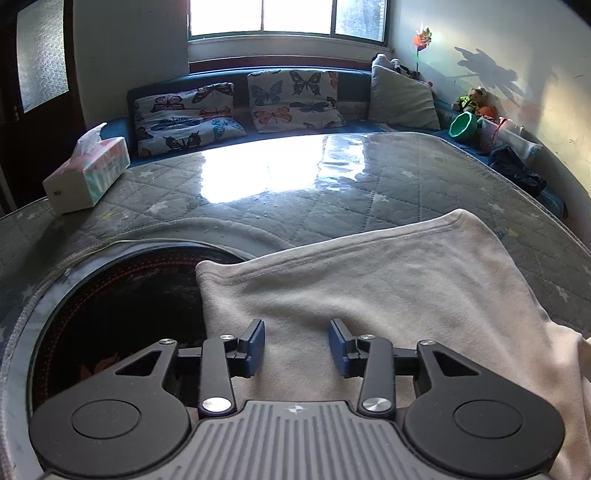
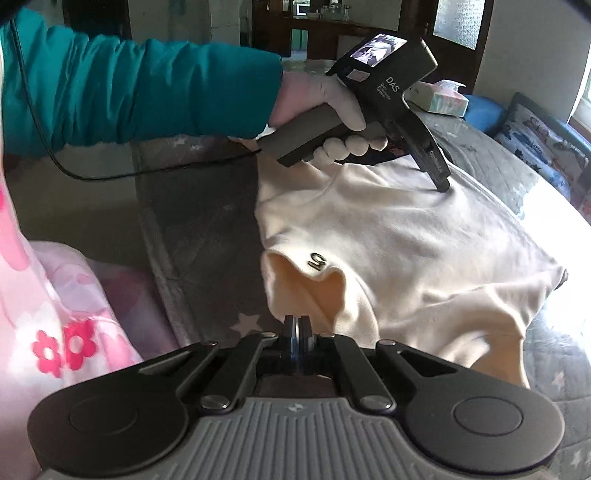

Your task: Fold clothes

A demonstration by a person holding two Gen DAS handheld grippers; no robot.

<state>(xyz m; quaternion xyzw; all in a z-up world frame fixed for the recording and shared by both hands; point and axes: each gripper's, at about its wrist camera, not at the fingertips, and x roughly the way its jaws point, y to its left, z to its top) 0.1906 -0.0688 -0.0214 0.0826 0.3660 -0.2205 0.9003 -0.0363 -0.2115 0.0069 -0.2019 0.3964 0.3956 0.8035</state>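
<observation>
Cream garment (image 2: pixel 402 243) lies spread on the quilted grey table cover (image 1: pixel 424 181), its near hem close to the table's near edge and one corner reaching toward the far side. Right gripper (image 2: pixel 298 325) sits at that near hem with its jaws pressed together; whether a fold of the cloth is caught between them cannot be told, since the pads meet just at the fabric's edge. Left gripper (image 1: pixel 297 343) hangs over the garment's other end with its blue pads (image 1: pixel 258 341) spread apart, nothing pinched between them, the cloth lying flat beneath. Beside it a round dark opening (image 1: pixel 122 314) shows in the cover. A gloved hand (image 2: pixel 325 107) in a teal sleeve (image 2: pixel 147 85) holds that tool. Farther back, a tissue box (image 1: pixel 88 173) rests near the far left edge, before butterfly cushions (image 1: pixel 236 107) under the window (image 1: pixel 288 16).
</observation>
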